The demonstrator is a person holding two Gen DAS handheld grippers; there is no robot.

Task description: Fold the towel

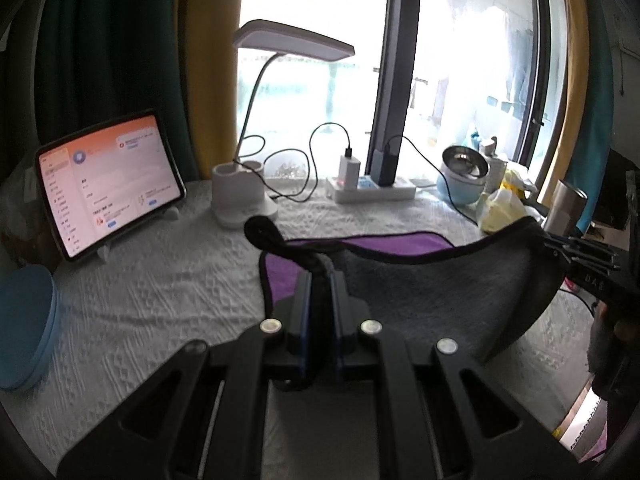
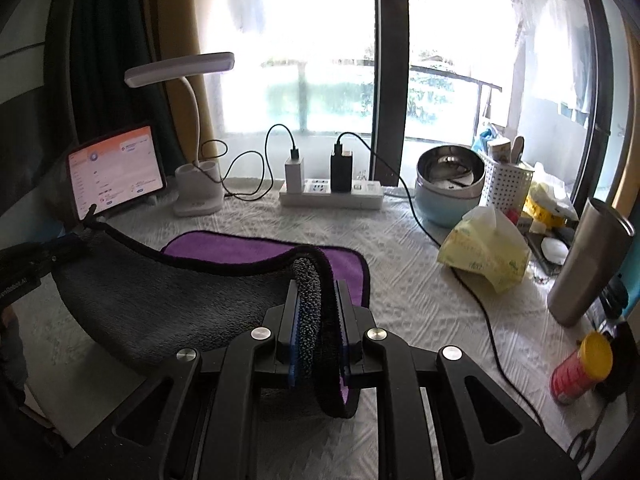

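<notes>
left gripper [image 1: 320, 280] jaws clamped on towel [image 1: 420, 280] edge | right gripper [image 2: 318, 292] jaws likewise | right view only: yellow-lidded can [image 2: 582, 366] lower right | left view only: "DAS" lettering on right gripper

The towel [image 1: 448, 280], purple on one face and dark grey on the other with a black hem, hangs lifted by two near corners. Its grey middle sags between them, while the purple far edge lies flat on the table [image 2: 420, 280].
</notes>
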